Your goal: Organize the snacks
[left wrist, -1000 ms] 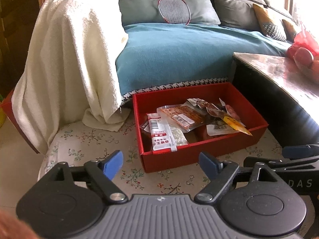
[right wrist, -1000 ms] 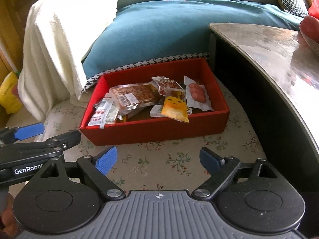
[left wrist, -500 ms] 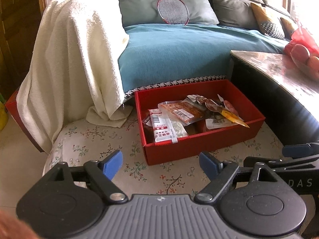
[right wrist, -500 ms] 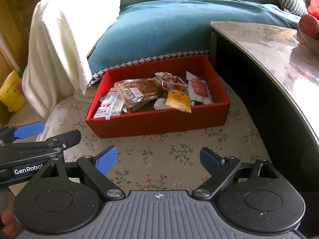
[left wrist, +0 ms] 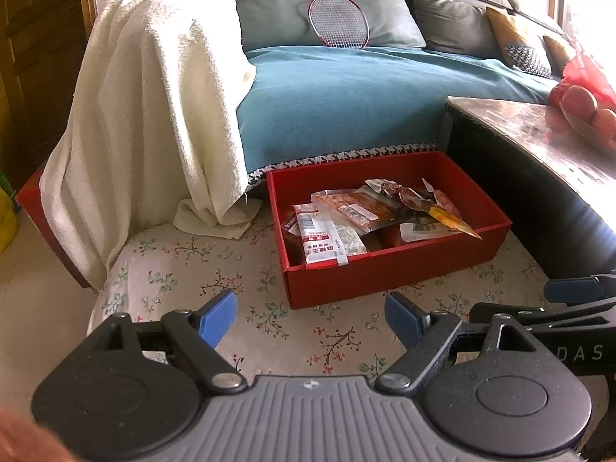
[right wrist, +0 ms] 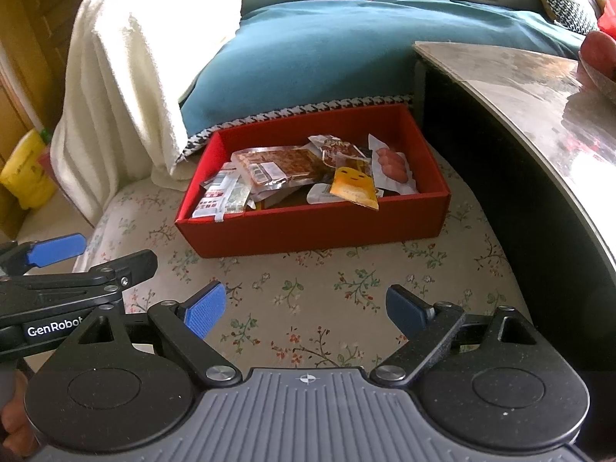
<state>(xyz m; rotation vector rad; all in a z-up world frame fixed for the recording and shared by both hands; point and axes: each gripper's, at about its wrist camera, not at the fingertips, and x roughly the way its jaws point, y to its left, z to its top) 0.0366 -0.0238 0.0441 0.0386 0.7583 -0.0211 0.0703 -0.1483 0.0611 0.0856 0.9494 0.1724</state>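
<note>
A red cardboard box (left wrist: 389, 273) (right wrist: 308, 231) sits on a floral cloth in front of the sofa. It holds several snack packets: a red-and-white packet (left wrist: 321, 236) at the left, a clear packet of brown snacks (right wrist: 281, 163), a yellow packet (right wrist: 354, 188) and a sausage packet (right wrist: 390, 163). My left gripper (left wrist: 310, 313) is open and empty, low over the cloth, short of the box. My right gripper (right wrist: 306, 308) is open and empty beside it, also short of the box. Each gripper shows at the edge of the other's view.
A white towel (left wrist: 154, 115) hangs over the sofa arm left of the box. A dark table (right wrist: 519, 115) with a glossy top stands close on the right, with fruit (left wrist: 581, 104) on it. A badminton racket (left wrist: 338, 19) leans on the sofa cushions.
Both grippers have drawn back from the box, which now looks smaller and farther. Both stay open and empty.
</note>
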